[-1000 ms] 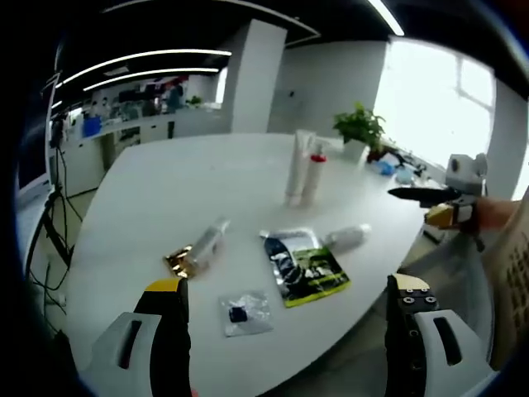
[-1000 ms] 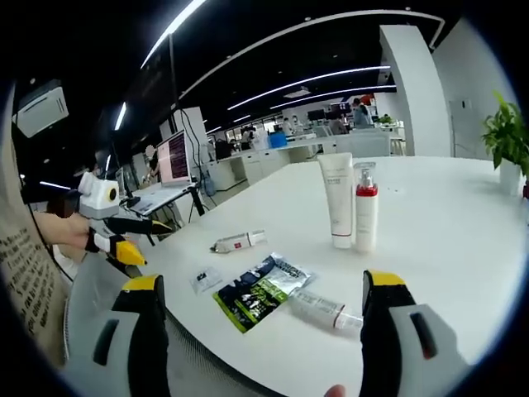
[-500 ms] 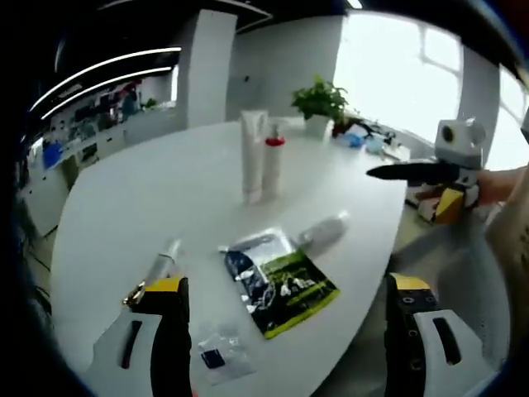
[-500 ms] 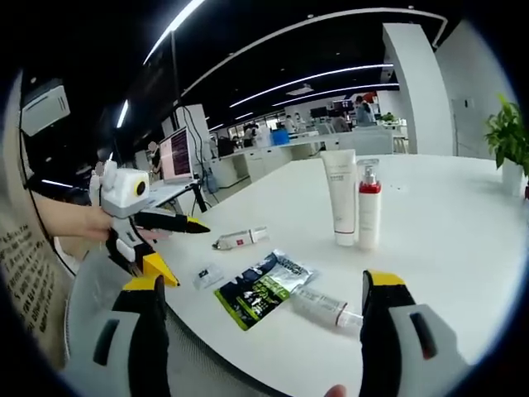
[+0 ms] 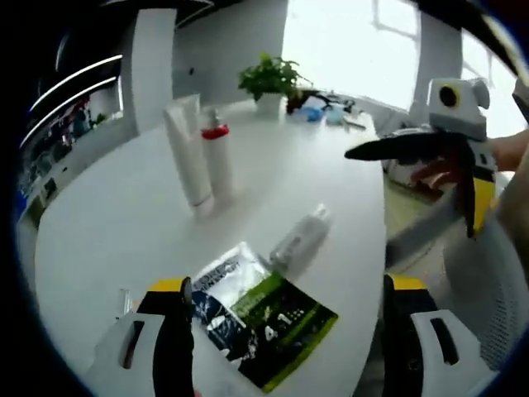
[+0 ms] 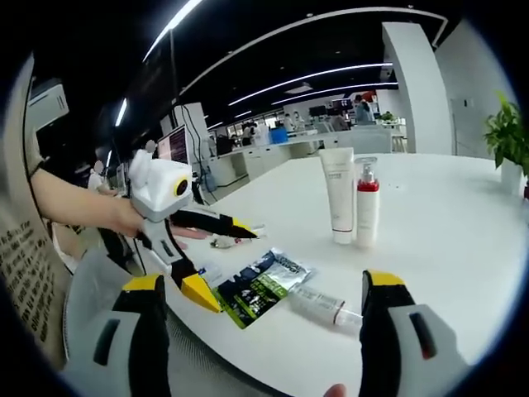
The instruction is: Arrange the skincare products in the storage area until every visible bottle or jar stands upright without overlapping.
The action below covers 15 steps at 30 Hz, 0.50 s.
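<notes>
On the white table, a lotion tube stands upright.

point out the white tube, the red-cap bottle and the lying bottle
white tube (image 6: pixel 337 196), right gripper view, mid body
red-cap bottle (image 6: pixel 366 213), right gripper view, white body below the red collar
lying bottle (image 5: pixel 299 240), left gripper view, mid body

A potted plant is standing far ahead of the left jaws, slightly left of centre, and is showing at the right edge beyond the right jaws. A laptop is glowing far off, up and left of the right jaws, with desks stretching behind.
</notes>
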{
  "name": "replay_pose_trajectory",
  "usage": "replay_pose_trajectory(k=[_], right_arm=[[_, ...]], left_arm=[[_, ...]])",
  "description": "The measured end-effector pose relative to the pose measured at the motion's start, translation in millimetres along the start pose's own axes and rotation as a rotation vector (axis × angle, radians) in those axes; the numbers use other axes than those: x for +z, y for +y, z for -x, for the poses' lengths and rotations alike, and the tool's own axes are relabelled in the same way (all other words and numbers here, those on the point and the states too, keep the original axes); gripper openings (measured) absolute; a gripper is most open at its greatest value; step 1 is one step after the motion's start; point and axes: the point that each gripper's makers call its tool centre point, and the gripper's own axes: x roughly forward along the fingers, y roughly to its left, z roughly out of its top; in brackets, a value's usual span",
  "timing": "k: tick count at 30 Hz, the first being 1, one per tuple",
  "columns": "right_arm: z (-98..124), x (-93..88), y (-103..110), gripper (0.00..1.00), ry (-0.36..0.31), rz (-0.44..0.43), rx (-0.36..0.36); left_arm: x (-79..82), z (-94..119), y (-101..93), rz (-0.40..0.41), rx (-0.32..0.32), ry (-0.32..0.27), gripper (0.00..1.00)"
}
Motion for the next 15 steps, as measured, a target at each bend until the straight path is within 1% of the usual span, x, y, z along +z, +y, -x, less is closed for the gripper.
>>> replay_pose_trajectory(k=[4, 7, 10, 13, 15], right_arm=[[1, 0.2, -4, 0.98, -0.004, -0.012, -0.013], [0, -0.5, -4, 0.97, -0.002, -0.011, -0.017], [0, -1.5, -5, 0.97, 0.003, -0.009, -0.018], [0, -2.1, -4, 0.97, 0.006, -0.008, -0.018], [0, -2.4, -5, 0.97, 0.008, -0.008, -0.020]], left_arm=[[3.1, -14, -2.7, -0.027, -0.034, 0.018, 0.89], [4.9, -27, -7.5, -0.068, -0.068, 0.035, 0.87], [5.9, -39, -10.4, -0.108, -0.088, 0.054, 0.83], [6.6, -50, -12.9, -0.135, -0.105, 0.066, 0.76], [3.8, -57, -13.5, -0.153, -0.114, 0.092, 0.70]])
